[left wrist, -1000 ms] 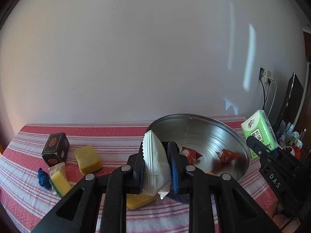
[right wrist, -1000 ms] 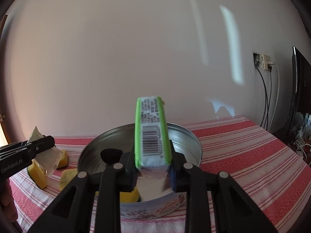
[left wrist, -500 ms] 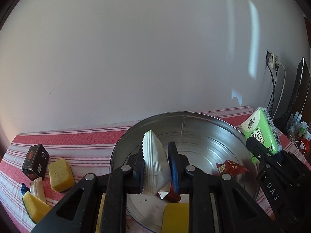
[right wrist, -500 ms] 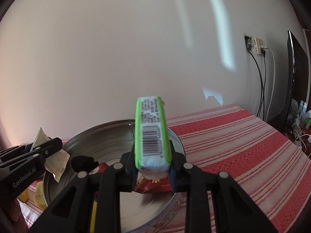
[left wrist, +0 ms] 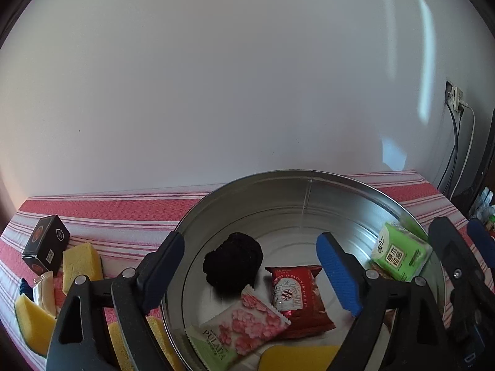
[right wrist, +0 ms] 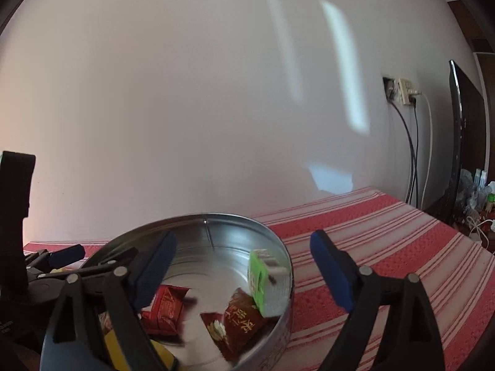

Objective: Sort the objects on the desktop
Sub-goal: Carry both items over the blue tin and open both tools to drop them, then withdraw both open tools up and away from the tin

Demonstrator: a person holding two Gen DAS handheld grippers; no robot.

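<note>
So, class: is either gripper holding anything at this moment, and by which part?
Nothing is held. The left gripper and right gripper have just been opening, with nothing between the jaws.

— What does my rig look like from here?
— I see my left gripper (left wrist: 250, 273) as matte black triangular arms with cut-out windows, silver round pivot pins, and blue ribbed pads on the fingers (left wrist: 338, 273).
— And the other?
— My right gripper (right wrist: 244, 270) is the same build: black frame, silver pins, blue pads (right wrist: 331, 270). Faint white lettering sits on the black body at my far left.
</note>
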